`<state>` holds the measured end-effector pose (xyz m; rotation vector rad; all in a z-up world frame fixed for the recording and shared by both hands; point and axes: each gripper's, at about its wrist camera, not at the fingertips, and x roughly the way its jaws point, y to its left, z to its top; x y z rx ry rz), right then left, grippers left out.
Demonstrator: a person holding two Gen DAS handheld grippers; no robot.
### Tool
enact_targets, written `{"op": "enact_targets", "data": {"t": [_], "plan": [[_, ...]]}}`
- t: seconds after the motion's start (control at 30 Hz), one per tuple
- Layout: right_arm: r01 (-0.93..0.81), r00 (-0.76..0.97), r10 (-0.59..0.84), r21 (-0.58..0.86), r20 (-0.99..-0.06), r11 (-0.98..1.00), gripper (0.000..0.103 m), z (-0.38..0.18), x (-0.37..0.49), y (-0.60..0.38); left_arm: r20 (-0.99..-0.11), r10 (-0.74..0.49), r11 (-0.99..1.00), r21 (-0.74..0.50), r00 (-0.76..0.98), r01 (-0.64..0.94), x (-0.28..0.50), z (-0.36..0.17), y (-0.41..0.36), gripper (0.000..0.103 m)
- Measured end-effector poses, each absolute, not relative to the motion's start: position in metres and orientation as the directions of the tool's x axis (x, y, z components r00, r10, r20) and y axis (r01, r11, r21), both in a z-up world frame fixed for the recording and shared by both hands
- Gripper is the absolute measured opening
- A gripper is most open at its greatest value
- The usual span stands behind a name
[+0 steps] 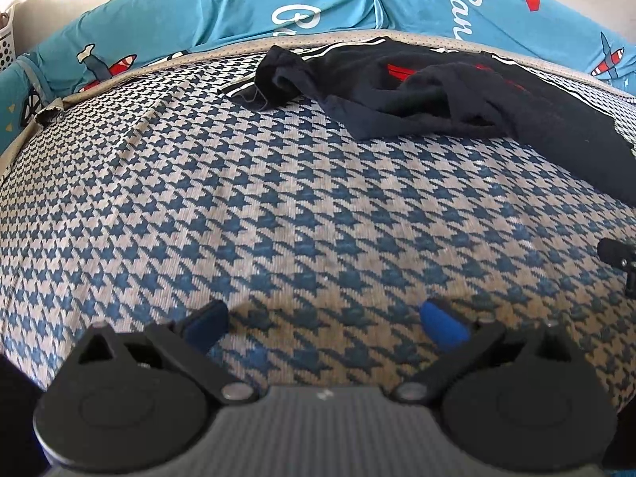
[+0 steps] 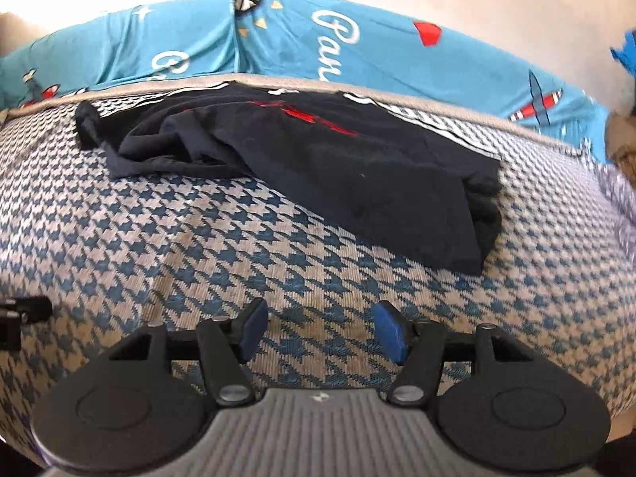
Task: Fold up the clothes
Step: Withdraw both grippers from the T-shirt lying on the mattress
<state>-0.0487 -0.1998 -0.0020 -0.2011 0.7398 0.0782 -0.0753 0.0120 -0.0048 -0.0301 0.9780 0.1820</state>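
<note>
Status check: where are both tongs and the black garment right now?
Left tongs open, empty. Right tongs open, empty. Black garment crumpled, unfolded on houndstooth cover. Nothing in the way.

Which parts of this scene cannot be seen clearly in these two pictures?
- Dark garment, right wrist view: bunched folds hide its type, and its red print.
- Same garment, left wrist view: its right end is cut off by the frame edge.
- White script on the turquoise cushion: the lower letters sit behind the couch seat's edge.
- Brownish object, far right: blurred and cut off.
- Left gripper and right gripper: bodies cropped below.
</note>
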Motion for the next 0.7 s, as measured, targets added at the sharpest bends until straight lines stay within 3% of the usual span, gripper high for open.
{"op": "enact_targets", "data": {"t": [0.23, 0.7], "plan": [[-0.162, 0.754, 0.044, -0.120, -0.656, 0.980, 0.058, 0.009, -0.040, -0.198, -0.798, 0.107, 0.991, 0.034, 0.593, -0.133, -0.083, -0.009, 0.018, 0.103], [-0.424, 0.748, 0.130, -0.318, -0.651, 0.848, 0.058, 0.014, 0.013, -0.175, -0.808, 0.108, 0.989, 0.027, 0.579, -0.147, -0.052, -0.011, 0.019, 0.103]]}}
